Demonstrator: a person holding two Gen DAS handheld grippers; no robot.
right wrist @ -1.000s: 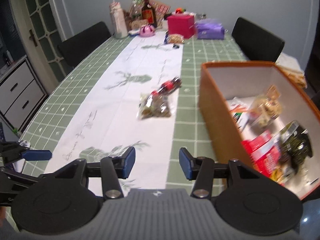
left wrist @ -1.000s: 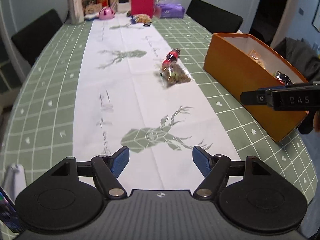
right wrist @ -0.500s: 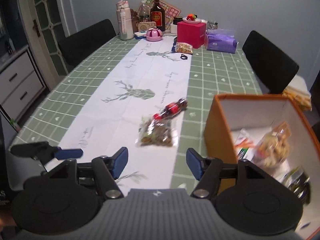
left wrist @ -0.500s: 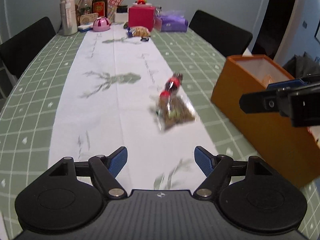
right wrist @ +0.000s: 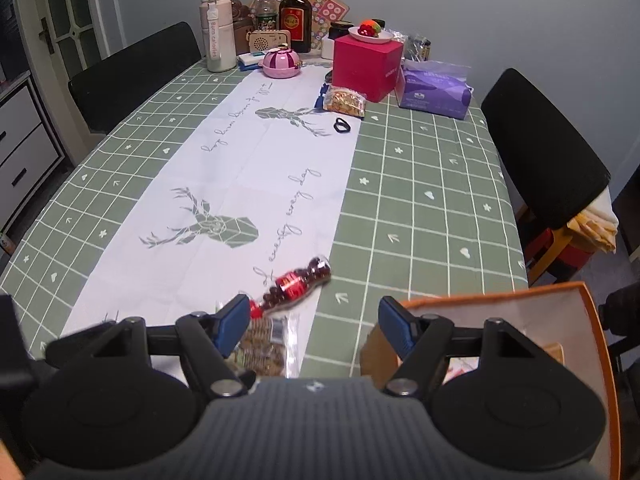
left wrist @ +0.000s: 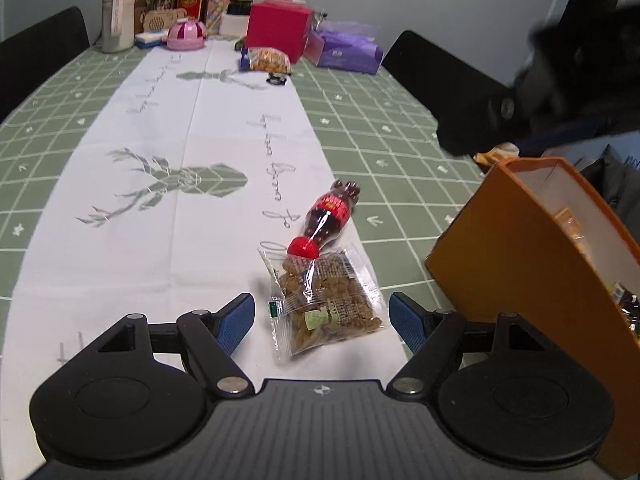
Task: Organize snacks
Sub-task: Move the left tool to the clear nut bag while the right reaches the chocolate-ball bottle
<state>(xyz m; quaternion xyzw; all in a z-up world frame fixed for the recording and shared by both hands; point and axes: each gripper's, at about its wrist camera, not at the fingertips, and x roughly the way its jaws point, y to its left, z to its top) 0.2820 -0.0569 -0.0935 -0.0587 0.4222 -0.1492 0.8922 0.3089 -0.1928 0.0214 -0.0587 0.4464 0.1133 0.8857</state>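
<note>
A clear bag of nuts (left wrist: 326, 304) lies on the white runner, right between the blue pads of my open left gripper (left wrist: 322, 318). A small bottle-shaped candy container with a red cap (left wrist: 328, 220) lies just beyond it, touching the bag. The orange box (left wrist: 532, 280) with snacks inside stands to the right. In the right wrist view my right gripper (right wrist: 312, 326) is open and empty, above the bag (right wrist: 266, 346), the candy bottle (right wrist: 294, 282) and the box's near corner (right wrist: 500, 320). The right gripper shows blurred at upper right in the left wrist view (left wrist: 560, 80).
At the far end stand a pink box (right wrist: 366, 66), a purple tissue pack (right wrist: 434, 90), another snack bag (right wrist: 344, 101), a black hair tie (right wrist: 342, 125), bottles (right wrist: 295, 14) and a pink pot (right wrist: 280, 64). Black chairs (right wrist: 540, 152) flank the table.
My left gripper moved forward until the nut bag lies between its pads. My right gripper rose and moved forward, away over the box's near corner.
</note>
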